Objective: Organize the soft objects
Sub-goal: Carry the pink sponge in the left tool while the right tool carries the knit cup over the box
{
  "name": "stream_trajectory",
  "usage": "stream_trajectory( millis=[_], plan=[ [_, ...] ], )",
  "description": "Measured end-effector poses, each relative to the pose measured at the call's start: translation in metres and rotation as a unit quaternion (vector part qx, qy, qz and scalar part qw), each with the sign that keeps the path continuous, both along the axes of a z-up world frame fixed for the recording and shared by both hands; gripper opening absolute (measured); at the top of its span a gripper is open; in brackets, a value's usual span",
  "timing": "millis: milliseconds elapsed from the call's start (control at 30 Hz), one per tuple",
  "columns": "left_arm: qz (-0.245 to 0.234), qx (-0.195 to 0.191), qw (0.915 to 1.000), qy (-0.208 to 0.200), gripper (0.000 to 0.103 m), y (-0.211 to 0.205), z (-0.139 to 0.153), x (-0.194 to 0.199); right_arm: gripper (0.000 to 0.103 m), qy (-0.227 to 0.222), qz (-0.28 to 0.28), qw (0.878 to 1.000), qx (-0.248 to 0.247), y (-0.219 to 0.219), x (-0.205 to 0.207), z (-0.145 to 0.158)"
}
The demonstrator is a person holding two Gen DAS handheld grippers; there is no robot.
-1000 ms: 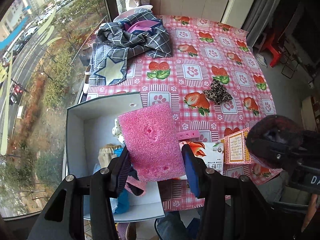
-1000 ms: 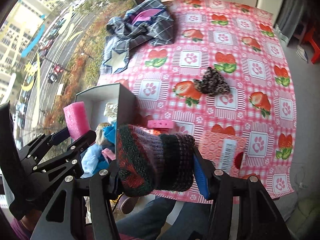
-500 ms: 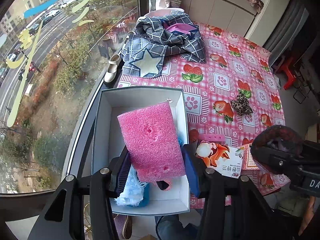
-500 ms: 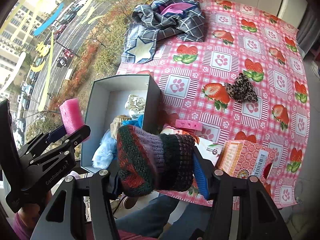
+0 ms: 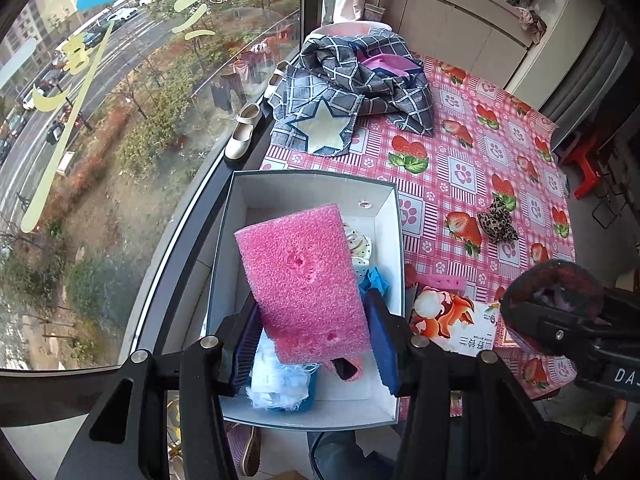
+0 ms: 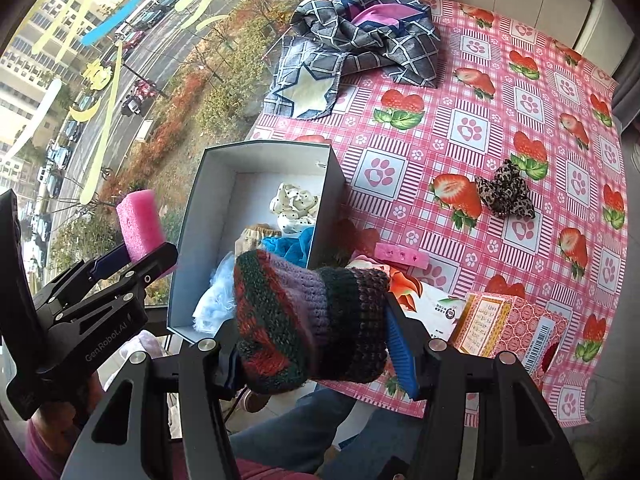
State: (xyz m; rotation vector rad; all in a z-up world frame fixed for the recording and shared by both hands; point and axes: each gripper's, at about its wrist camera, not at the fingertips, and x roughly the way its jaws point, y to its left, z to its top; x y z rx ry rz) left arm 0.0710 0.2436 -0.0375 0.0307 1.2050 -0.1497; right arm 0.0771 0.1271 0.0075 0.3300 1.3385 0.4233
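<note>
My left gripper [image 5: 306,344] is shut on a pink foam sponge [image 5: 304,276] and holds it above the open grey box [image 5: 316,186], which holds several soft items. In the right wrist view the same sponge [image 6: 140,224] sticks up left of the box [image 6: 192,208]. My right gripper [image 6: 320,344] is shut on a striped knitted hat [image 6: 308,320], near the box's front right corner; the hat also shows in the left wrist view [image 5: 552,292]. A leopard-print scrunchie [image 6: 506,190] lies on the strawberry tablecloth [image 6: 480,100].
A checked grey cloth with a star patch [image 5: 352,92] is heaped at the table's far end. A tissue pack [image 5: 456,324], a pink patterned carton [image 6: 512,328] and a small pink strip [image 6: 400,256] lie near the front edge. A window runs along the left.
The left gripper has moved left and up with the sponge, so it now hangs over the box. The right gripper has risen with the hat, so more of the box interior shows.
</note>
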Motion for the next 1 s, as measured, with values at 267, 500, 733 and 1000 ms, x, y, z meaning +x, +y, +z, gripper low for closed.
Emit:
stream_trajectory(
  millis=[267, 500, 733, 1000],
  plan=[
    [0.010, -0.003, 0.9999, -0.002, 0.054, 0.008, -0.001, 0.003, 0.058, -0.003, 0.009, 1.000, -0.004, 0.010, 0.001, 0.002],
    [0.019, -0.006, 0.9998, -0.003, 0.054, 0.018, -0.001, 0.001, 0.058, -0.004, 0.018, 1.000, -0.008, 0.017, 0.002, 0.004],
    [0.027, -0.011, 0.9996, -0.002, 0.054, 0.024, -0.002, 0.002, 0.058, -0.006, 0.027, 1.000, -0.013, 0.024, 0.002, 0.005],
    [0.028, -0.013, 0.9995, -0.002, 0.054, 0.027, -0.003, 0.002, 0.058, -0.007, 0.031, 0.999, -0.020, 0.028, 0.001, 0.006]
  ],
)
